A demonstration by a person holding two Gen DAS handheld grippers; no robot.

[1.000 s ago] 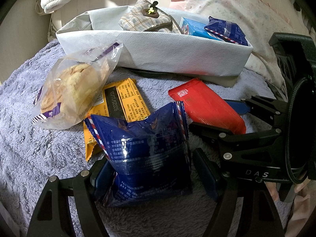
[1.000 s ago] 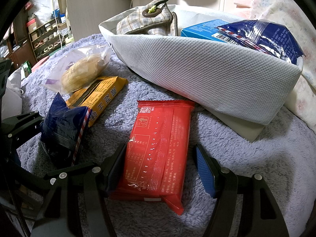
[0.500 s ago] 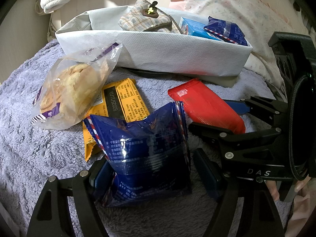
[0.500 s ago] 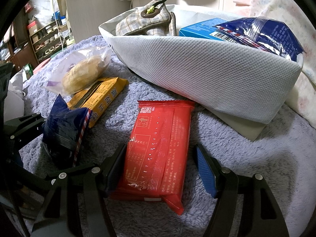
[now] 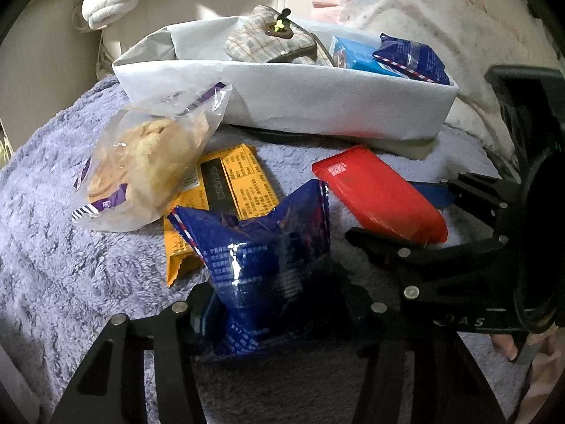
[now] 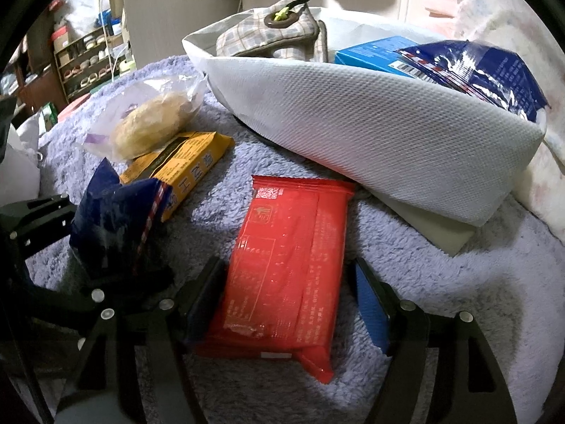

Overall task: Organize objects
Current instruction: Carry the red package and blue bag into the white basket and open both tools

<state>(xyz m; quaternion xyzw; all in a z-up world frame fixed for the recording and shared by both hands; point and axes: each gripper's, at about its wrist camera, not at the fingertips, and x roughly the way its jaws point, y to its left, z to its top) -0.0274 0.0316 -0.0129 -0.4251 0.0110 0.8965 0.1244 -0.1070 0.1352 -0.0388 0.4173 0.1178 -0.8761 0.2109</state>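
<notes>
A dark blue snack packet stands crumpled between the fingers of my left gripper, whose jaws are closing and press on its lower sides. The same blue packet shows at the left of the right wrist view. A red flat packet lies on the purple blanket between the fingers of my right gripper. Those jaws are opening a little, and the right blue pad stands apart from the packet. From the left wrist view the red packet lies inside the right gripper.
A white fabric bin stands behind, holding a plaid pouch, a blue box and another blue packet. A yellow packet and a clear bag of pastry lie at the left on the fluffy blanket.
The left gripper's fingers have come together on the blue packet, which is now squeezed narrower and crumpled. The right gripper and the red packet have hardly moved.
</notes>
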